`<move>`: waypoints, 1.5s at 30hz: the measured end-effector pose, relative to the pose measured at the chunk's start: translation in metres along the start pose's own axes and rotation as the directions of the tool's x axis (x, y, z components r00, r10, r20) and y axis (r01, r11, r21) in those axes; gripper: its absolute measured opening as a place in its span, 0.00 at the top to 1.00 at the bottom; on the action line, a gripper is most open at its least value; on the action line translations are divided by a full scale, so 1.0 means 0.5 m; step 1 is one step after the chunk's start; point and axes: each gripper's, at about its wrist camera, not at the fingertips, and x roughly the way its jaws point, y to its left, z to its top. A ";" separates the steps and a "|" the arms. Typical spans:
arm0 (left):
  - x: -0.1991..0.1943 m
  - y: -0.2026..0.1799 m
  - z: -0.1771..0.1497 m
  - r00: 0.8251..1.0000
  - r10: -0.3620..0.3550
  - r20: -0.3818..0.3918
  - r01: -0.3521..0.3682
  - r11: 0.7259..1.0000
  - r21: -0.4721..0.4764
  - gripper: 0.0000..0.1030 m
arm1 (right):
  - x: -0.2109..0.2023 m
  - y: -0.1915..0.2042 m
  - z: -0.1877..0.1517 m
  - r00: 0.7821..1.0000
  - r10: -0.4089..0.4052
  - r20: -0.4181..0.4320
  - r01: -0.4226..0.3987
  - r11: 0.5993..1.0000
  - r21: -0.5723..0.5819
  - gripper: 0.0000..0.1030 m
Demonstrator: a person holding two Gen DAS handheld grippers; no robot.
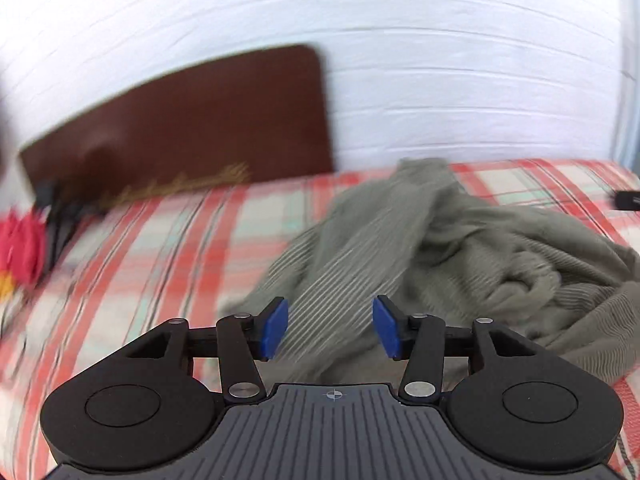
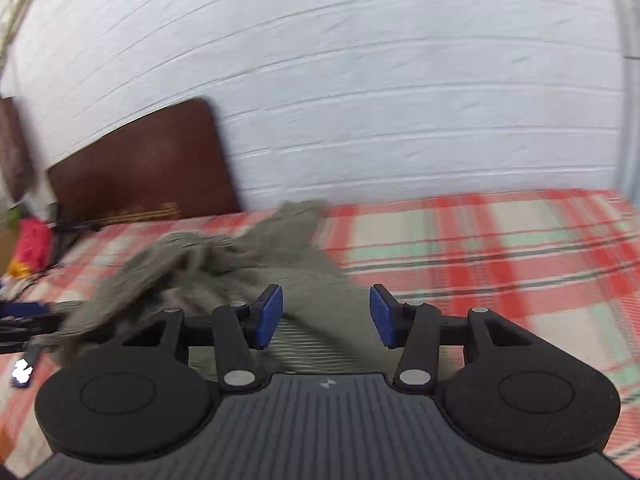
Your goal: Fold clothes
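Observation:
A crumpled grey-green ribbed garment (image 1: 460, 248) lies in a heap on a bed with a red, white and mint plaid sheet (image 1: 160, 248). My left gripper (image 1: 330, 328) hangs just above the garment's near left flap, its blue pads apart and nothing pressed between them. In the right wrist view the same garment (image 2: 248, 264) lies to the left and centre. My right gripper (image 2: 326, 318) stands open over the garment's near right edge, the cloth below the pads and not pinched. Both views are blurred.
A dark brown headboard (image 1: 192, 120) leans against a white brick wall (image 1: 440, 60) behind the bed. Pink and dark items (image 1: 24, 248) lie at the bed's far left. The plaid sheet (image 2: 500, 260) stretches bare to the right of the garment.

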 end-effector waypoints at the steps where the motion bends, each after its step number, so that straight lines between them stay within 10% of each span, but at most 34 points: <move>1: 0.015 -0.027 0.011 1.000 -0.003 0.016 0.003 0.999 0.034 0.39 | 0.013 0.018 0.001 0.999 0.031 -0.014 -0.031 0.999 -0.012 0.49; 9: 0.184 -0.114 0.050 0.997 0.070 -0.022 -0.066 0.987 0.150 0.38 | 0.030 0.077 -0.003 0.995 0.080 -0.061 -0.083 0.994 -0.064 0.43; 12: 0.200 -0.069 0.049 0.996 0.042 -0.074 -0.038 0.998 0.056 0.93 | 0.026 0.073 -0.004 0.995 0.071 -0.068 -0.076 0.995 -0.069 0.43; 18: 0.107 0.055 0.045 0.985 0.171 -0.006 -0.170 0.977 -0.128 0.95 | 0.067 0.093 0.001 0.987 0.124 -0.104 -0.133 0.988 -0.084 0.43; 23: 0.079 0.129 -0.003 0.924 0.378 -0.057 -0.382 0.915 -0.129 0.95 | 0.129 0.135 0.018 0.970 0.200 -0.136 -0.214 0.972 -0.100 0.43; 30: 0.059 0.168 -0.072 0.918 0.368 -0.147 -0.390 0.906 -0.167 0.95 | 0.261 0.200 0.048 0.972 0.151 -0.178 -0.178 0.973 -0.145 0.43; 32: 0.060 0.163 -0.079 0.922 0.356 -0.150 -0.378 0.912 -0.159 0.95 | 0.294 0.198 0.049 0.967 0.142 -0.211 -0.170 0.978 -0.122 0.58; 33: 0.059 0.159 -0.081 0.923 0.354 -0.151 -0.376 0.914 -0.155 0.95 | 0.301 0.194 0.051 0.961 0.156 -0.229 -0.180 0.979 -0.091 0.97; 34: 0.059 0.155 -0.082 0.922 0.356 -0.152 -0.378 0.913 -0.151 0.95 | 0.303 0.188 0.056 0.958 0.167 -0.234 -0.186 0.981 -0.062 0.96; 40: 0.070 0.143 -0.079 0.924 0.353 -0.151 -0.372 0.918 -0.133 0.94 | 0.155 0.117 0.128 0.992 0.127 0.028 -0.127 0.992 0.011 0.97; 45: 0.073 0.121 -0.071 0.930 0.338 -0.141 -0.355 0.927 -0.119 0.94 | 0.006 0.028 0.174 0.969 0.038 0.242 -0.053 0.997 0.056 0.97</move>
